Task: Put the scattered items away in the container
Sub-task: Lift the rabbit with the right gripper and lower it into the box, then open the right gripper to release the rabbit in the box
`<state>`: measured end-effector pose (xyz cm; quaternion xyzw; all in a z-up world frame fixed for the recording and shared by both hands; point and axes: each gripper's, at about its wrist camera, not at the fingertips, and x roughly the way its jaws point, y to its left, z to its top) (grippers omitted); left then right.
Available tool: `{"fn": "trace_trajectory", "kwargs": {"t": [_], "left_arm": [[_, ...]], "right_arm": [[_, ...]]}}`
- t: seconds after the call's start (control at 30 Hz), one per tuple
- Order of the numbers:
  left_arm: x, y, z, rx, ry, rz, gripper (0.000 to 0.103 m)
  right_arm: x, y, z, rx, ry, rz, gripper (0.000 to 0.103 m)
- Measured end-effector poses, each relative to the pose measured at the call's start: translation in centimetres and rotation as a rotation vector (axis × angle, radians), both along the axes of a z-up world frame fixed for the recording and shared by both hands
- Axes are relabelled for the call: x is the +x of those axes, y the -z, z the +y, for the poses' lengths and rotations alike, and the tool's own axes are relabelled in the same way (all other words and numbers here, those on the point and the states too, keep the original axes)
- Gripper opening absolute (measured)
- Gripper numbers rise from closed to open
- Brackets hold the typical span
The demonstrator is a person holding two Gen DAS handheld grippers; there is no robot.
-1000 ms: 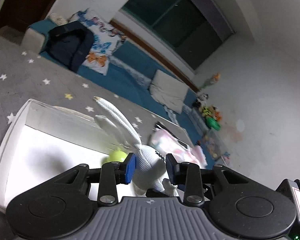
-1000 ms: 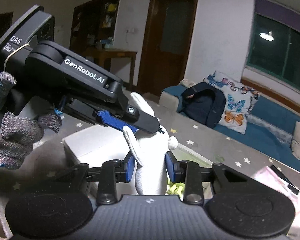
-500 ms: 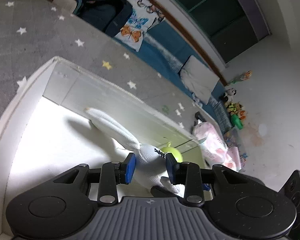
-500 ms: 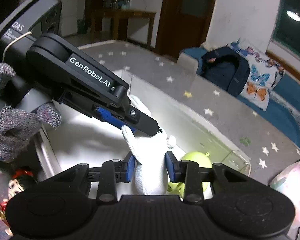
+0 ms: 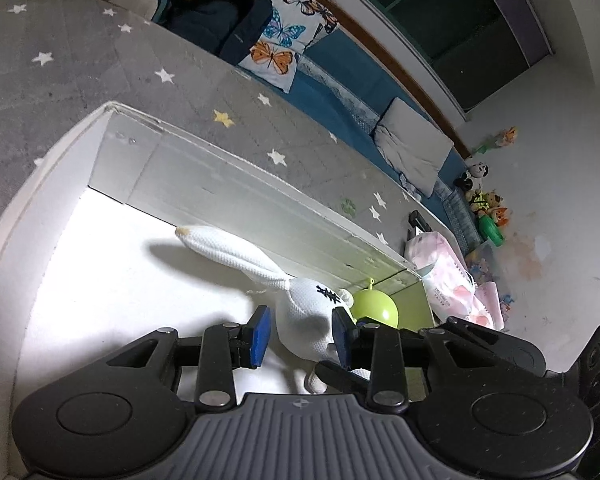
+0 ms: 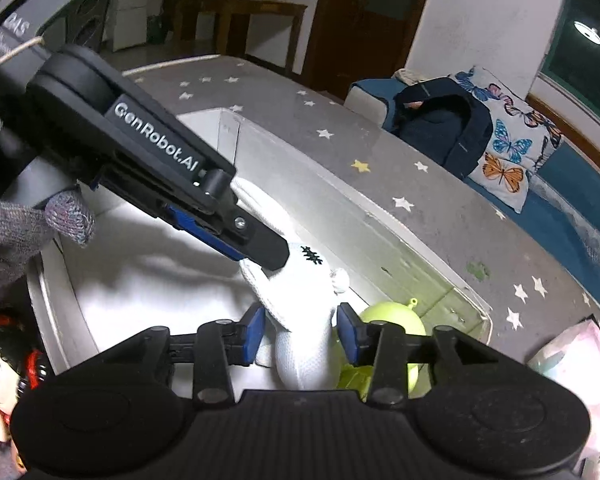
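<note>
My left gripper (image 5: 299, 335) and my right gripper (image 6: 301, 334) both sit around the white bunny (image 5: 308, 320), one at each end, so it goes down flat. The bunny lies on the floor of the white box (image 5: 60, 144), ears pointing to the far wall. My fingers on both sides look parted a little, with gaps beside the soft body, so I think I am letting go. A green ball (image 6: 392, 320) rests in the corner just beside the bunny.

Star-patterned grey mat (image 5: 80, 60), blue sofa (image 5: 340, 80), dark window (image 5: 460, 20).
</note>
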<state>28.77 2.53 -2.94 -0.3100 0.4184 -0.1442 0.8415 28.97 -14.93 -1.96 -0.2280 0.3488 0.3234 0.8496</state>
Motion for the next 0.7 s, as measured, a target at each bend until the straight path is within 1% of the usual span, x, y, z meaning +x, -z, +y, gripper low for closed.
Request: {"fn": "trace_trajectory", "kwargs": {"t": [0.17, 0.3, 0.5, 0.6, 0.7], "left_arm": [[-1.2, -1.2, 0.1, 0.012, -0.003, -0.029, 0.036], [-2.7, -2.3, -0.1, 0.018, -0.002, -0.062, 0.036], [-5.6, -3.5, -0.5, 0.023, 0.005, -0.109, 0.036], [-7.3, -4.0, -0.7, 0.018, 0.013, -0.133, 0.036], [-9.0, -4.4, -1.1, 0.014, 0.029, -0.149, 0.036]], "right_arm": [[-1.4, -1.4, -1.1, 0.056, 0.029, -0.027, 0.041], [-3.1, -2.8, -2.2, 0.108, 0.055, -0.06, 0.043], [-7.1, -4.6, -4.2, 0.174, 0.068, -0.113, 0.046], [-9.1, -5.3, -5.1, 0.204, 0.074, -0.13, 0.049], [-11.1, -5.5, -5.7, 0.234, 0.074, -0.133, 0.05]]}}
